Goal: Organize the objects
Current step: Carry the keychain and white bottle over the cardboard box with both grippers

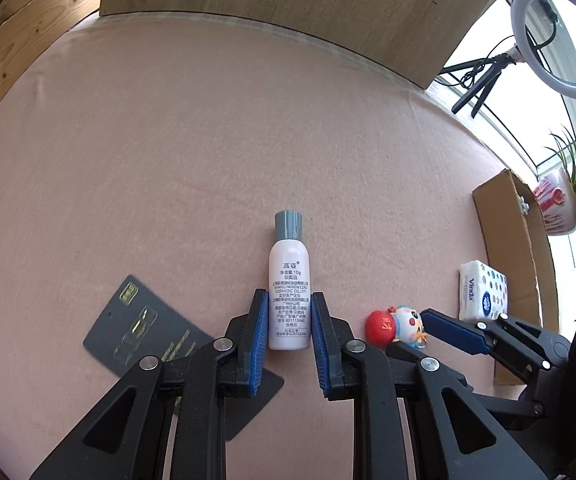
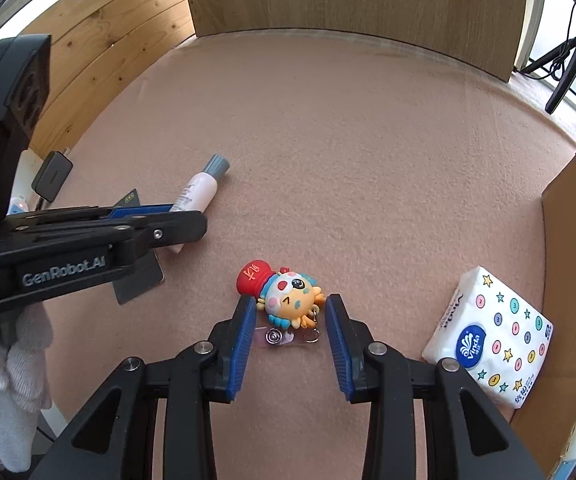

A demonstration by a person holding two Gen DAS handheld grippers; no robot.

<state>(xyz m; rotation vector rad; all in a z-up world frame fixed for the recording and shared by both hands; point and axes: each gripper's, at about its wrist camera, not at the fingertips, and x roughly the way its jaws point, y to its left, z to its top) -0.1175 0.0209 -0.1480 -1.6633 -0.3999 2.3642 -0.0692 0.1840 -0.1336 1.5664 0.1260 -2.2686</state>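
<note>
Pink felt surface (image 1: 208, 140), partly sorted.

- Cardboard box (image 2: 567, 280), right edge: tissue pack (image 2: 491, 332) is seen lying at its open side, judged already placed.
- White bottle (image 1: 289, 292), grey cap: laid flat, flanked closely by the blue pads of the left claw (image 1: 289, 320); whether it is actually clamped cannot be told.
- Cartoon keychain (image 2: 288, 296): on the felt, bracketed by the right claw (image 2: 291, 320), whose jaws are spread with gaps either side; not yet gripped.
- Dark card (image 1: 136, 320): left of the bottle, partly under the left claw, untouched.

Three items are judged still to be moved.
</note>
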